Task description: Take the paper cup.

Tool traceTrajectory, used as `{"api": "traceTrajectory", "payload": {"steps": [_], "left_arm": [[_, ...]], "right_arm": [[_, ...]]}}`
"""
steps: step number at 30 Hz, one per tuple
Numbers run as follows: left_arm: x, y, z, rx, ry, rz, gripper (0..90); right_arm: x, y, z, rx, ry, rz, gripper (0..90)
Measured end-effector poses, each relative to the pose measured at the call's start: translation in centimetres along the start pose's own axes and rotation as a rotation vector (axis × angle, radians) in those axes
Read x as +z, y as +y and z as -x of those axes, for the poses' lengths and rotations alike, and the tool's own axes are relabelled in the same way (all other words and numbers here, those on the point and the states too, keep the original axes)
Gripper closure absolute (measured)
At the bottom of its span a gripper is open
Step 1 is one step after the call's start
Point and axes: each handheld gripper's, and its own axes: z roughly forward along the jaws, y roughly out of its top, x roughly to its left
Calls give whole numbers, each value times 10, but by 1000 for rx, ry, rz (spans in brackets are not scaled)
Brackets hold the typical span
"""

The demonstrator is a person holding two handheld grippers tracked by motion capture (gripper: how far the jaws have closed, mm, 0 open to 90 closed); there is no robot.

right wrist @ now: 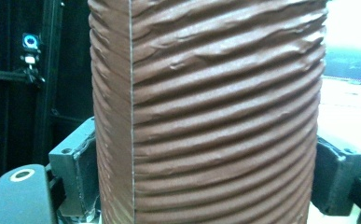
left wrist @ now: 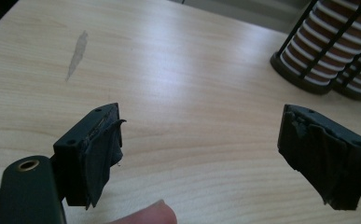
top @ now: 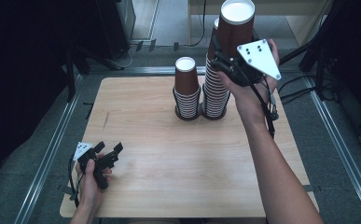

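Observation:
A brown ribbed paper cup (top: 236, 25) with a white inside is held upright, above the right-hand stack of cups (top: 215, 93). My right gripper (top: 225, 57) is shut on its lower wall. In the right gripper view the cup (right wrist: 215, 116) stands between both jaws of the right gripper (right wrist: 206, 182). A shorter stack of cups (top: 187, 88) stands just left of the tall one. My left gripper (top: 109, 147) rests open near the table's front left corner. Between the jaws of the left gripper (left wrist: 199, 149) lies bare wood.
Both stacks sit in black wire holders (left wrist: 308, 74) at the back middle of the wooden table (top: 169, 154). A grey scuff mark (top: 106, 120) lies on the left part. Metal rails (top: 52, 149) run along the table's sides, and dark equipment stands at the far left.

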Motion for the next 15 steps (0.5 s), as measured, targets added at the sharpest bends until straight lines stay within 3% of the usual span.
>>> {"api": "traceTrajectory", "payload": {"steps": [3, 7, 15], "left_arm": [[-3, 6, 6, -8, -8, 14, 135], [-5, 14, 20, 44, 8, 0, 134], [1, 31, 49, 109, -49, 13, 105]], "right_arm": [[-8, -1, 1, 18, 4, -4, 144], [-20, -6, 2, 34, 1, -11, 144], [-45, -27, 3, 43, 23, -50, 144]]}}
